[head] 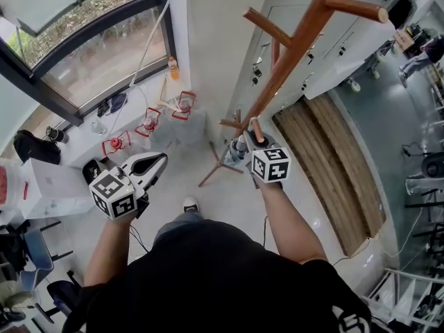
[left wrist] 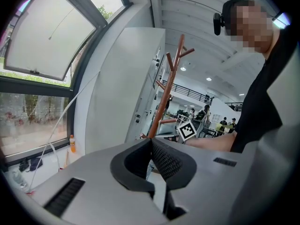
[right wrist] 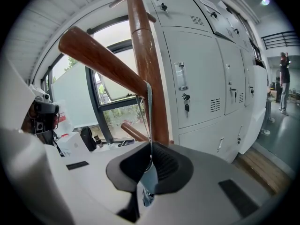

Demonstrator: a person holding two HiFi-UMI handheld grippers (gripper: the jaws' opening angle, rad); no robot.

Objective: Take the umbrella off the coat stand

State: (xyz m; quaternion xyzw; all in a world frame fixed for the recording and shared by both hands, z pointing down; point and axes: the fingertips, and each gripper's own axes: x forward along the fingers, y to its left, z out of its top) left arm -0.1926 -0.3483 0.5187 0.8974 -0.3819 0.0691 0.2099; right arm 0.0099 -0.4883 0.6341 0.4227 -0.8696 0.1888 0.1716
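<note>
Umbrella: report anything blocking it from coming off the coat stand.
Only its own strap, hung over the sloping peg of the coat stand. The right gripper is shut on the umbrella below; nothing else visible intervenes.

Most of the umbrella (right wrist: 148, 179) hidden inside the right gripper (right wrist: 151, 146)

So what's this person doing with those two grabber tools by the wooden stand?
A person holds a two-jaw gripper in each hand. The right gripper is closed on a small pale blue folded umbrella hanging by its thin grey strap from a peg of the brown wooden coat stand. The left gripper is shut and empty, off to the side.
</note>
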